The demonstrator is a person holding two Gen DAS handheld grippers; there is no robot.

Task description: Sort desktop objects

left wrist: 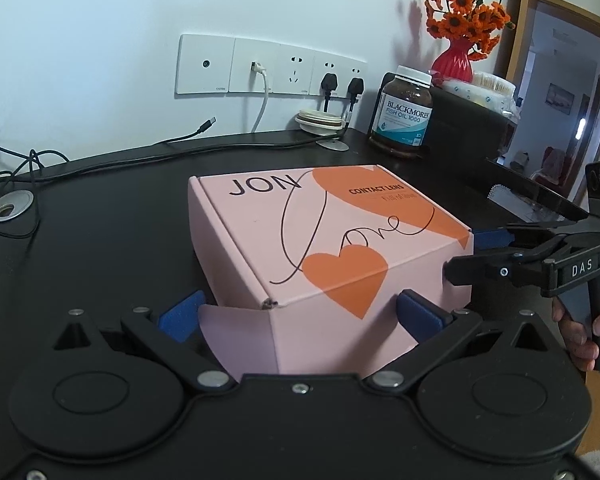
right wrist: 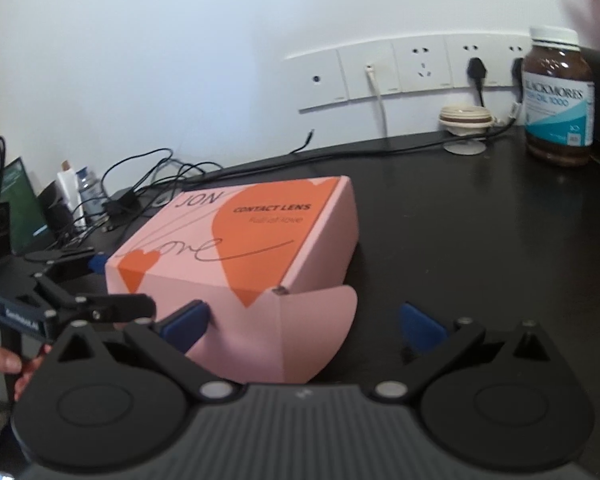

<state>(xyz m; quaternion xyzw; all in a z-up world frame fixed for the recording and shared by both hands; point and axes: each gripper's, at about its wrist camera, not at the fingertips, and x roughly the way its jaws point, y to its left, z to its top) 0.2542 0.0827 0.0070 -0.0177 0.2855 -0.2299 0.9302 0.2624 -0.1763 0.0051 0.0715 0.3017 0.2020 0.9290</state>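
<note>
A pink cardboard box (left wrist: pixel 320 232) (right wrist: pixel 236 240) with orange hearts and "CONTACT LENS" print lies on the black desk (left wrist: pixel 120 248). One side flap (left wrist: pixel 236 336) (right wrist: pixel 316 320) stands loose at its near corner. My left gripper (left wrist: pixel 300 316) (right wrist: pixel 122 282) is open and straddles that corner, its blue pads (left wrist: pixel 420 316) on either side. My right gripper (right wrist: pixel 302 326) (left wrist: pixel 460 254) is also open at the box's other near corner. Its left pad (right wrist: pixel 184 324) rests against the box, while its right pad stands off it.
A brown fish oil bottle (left wrist: pixel 402 112) (right wrist: pixel 558 96) stands at the back right beside a black case (left wrist: pixel 468 120), with a red vase of orange flowers (left wrist: pixel 454 60) on it. Wall sockets (left wrist: pixel 272 66), cables (left wrist: pixel 100 160), stacked round lids (left wrist: pixel 320 120) and small bottles (right wrist: pixel 72 196) line the back.
</note>
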